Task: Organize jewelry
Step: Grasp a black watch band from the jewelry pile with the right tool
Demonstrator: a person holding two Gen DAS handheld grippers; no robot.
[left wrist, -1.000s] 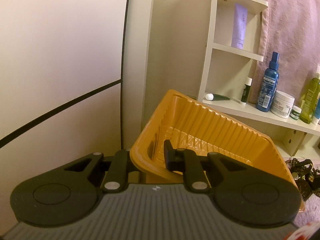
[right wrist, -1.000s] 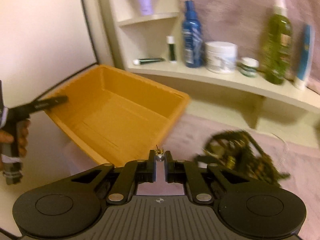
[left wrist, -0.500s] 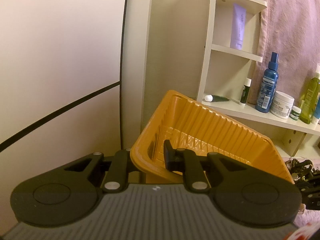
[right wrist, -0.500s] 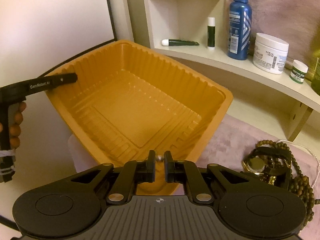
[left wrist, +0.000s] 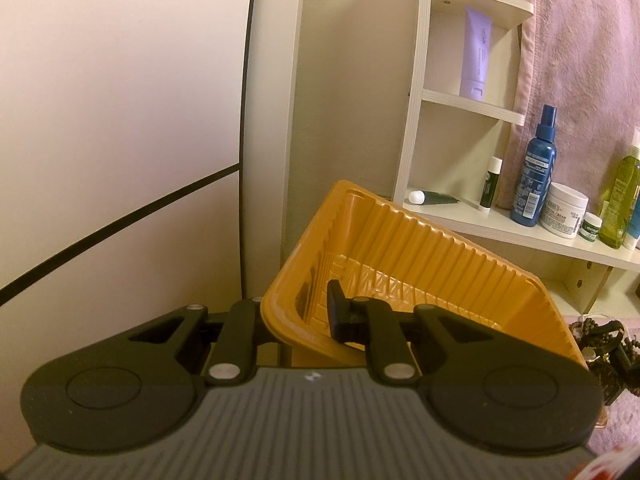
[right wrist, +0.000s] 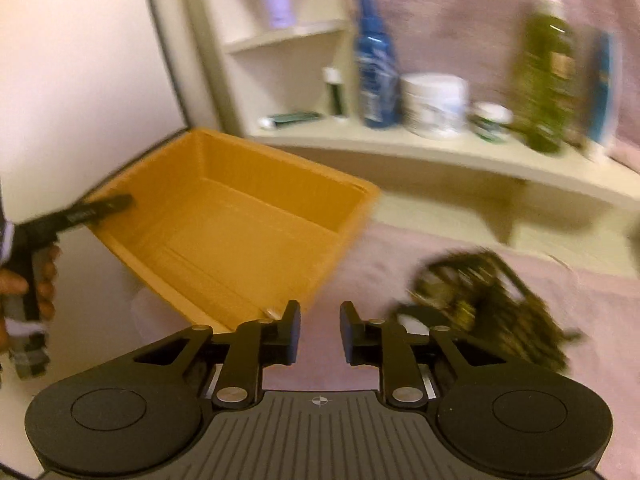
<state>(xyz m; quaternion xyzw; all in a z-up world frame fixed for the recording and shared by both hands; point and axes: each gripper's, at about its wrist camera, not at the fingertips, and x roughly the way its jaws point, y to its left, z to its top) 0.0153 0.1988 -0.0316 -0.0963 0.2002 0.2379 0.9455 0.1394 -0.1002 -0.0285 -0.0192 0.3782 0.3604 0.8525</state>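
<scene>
My left gripper (left wrist: 298, 316) is shut on the near corner rim of an orange ribbed plastic tray (left wrist: 404, 264) and holds it tilted up off the surface. In the right wrist view the tray (right wrist: 240, 232) sits left of centre, with the left gripper's finger (right wrist: 100, 208) on its left rim. My right gripper (right wrist: 319, 334) is open and empty, just off the tray's near right edge. A small pale item (right wrist: 272, 313) lies in the tray's near corner. A dark tangled pile of beaded jewelry (right wrist: 488, 292) lies on the pink cloth to the right; it also shows in the left wrist view (left wrist: 604, 344).
A white shelf unit (left wrist: 480, 216) stands behind the tray with a blue spray bottle (left wrist: 534, 176), a white cream jar (left wrist: 564, 210), a green bottle (left wrist: 622, 200) and small tubes. A pink towel (left wrist: 580, 40) hangs behind. A pale wall panel is on the left.
My right gripper opened and let go of the small piece it pinched, which now lies in the tray. It has swung right and back from the tray. The left gripper has barely moved.
</scene>
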